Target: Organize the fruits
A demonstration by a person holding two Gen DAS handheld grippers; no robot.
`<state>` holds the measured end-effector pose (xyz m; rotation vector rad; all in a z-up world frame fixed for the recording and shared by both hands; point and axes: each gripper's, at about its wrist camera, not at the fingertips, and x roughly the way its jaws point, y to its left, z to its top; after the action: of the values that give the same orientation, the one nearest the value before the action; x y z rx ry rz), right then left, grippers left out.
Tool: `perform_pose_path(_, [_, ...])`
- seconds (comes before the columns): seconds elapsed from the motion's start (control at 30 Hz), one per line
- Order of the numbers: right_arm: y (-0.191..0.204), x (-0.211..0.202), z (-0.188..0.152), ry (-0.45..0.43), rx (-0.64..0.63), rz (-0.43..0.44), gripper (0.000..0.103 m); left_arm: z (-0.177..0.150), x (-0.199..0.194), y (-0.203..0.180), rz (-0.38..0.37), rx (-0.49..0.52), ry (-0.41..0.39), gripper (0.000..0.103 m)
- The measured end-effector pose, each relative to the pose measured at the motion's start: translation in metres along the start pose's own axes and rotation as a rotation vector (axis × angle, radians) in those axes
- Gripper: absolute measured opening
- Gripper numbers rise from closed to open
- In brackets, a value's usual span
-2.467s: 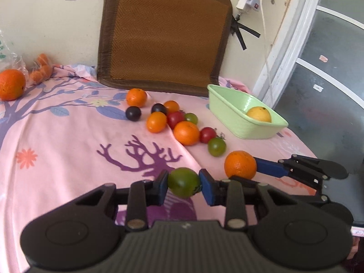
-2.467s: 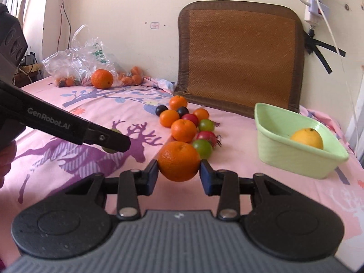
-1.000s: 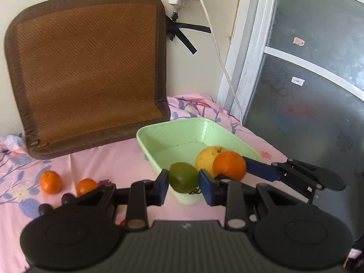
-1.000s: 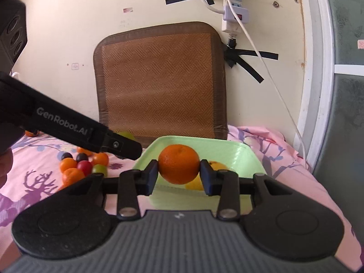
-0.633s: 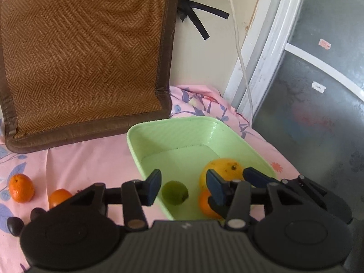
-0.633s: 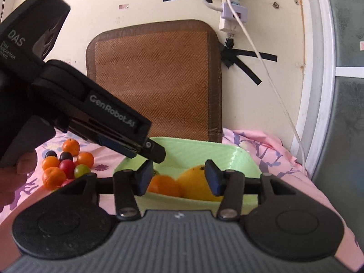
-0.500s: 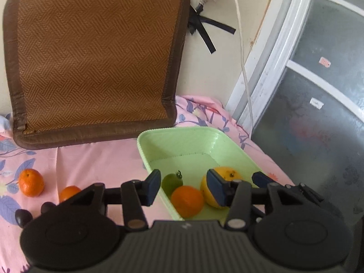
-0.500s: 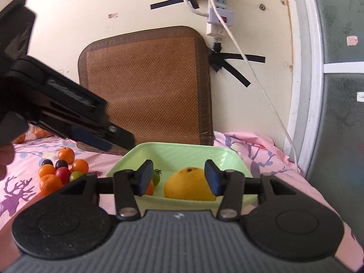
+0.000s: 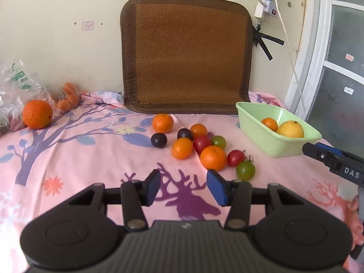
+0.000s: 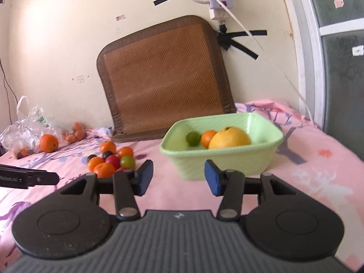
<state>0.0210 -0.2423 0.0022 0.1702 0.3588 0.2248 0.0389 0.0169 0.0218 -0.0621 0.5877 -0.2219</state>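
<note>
Left wrist: both hand-held grippers [image 9: 183, 187] have released their fruit into the basin [image 9: 268, 146].

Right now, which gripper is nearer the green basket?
Right. The right gripper hovers open just in front of the green basket; the left gripper sits back by the loose fruit pile.

Woven brown seat mat [image 9: 186, 52] with dark border, leaning upright against cream wall [image 9: 56, 22]. Pink cloth [image 9: 91, 159] printed with purple trees, deer and blue leaves, spread over the surface. Clear plastic bag [image 9: 16, 84] with green print, crumpled at far left by the wall. White power strip [image 9: 265, 11] fixed high on wall, white cord [image 9: 293, 68] hanging down. Black tape strips [image 10: 238, 43] crossed on wall. White-framed frosted glass door [image 9: 341, 68] at right.
</note>
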Motion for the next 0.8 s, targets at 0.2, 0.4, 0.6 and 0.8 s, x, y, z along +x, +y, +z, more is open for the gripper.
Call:
perform_pose_path(0.2, [0.032,0.001,-0.004,0.039,-0.012,0.042,0.053,-0.017,0.005,-0.006,0.000,0.037,0.011,0.046])
perform_pose_path(0.4, [0.037,0.008,-0.010,0.071,-0.019,0.027,0.053,-0.019,-0.002,-0.007,-0.019,0.044,-0.029,0.047])
perform_pose_path(0.6, [0.035,0.007,-0.011,0.071,-0.004,0.026,0.053,-0.020,-0.003,-0.004,-0.036,0.025,-0.042,0.050])
perform_pose_path(0.8, [0.035,0.007,-0.011,0.070,0.002,0.027,0.054,-0.021,-0.005,-0.005,-0.039,0.034,-0.053,0.050])
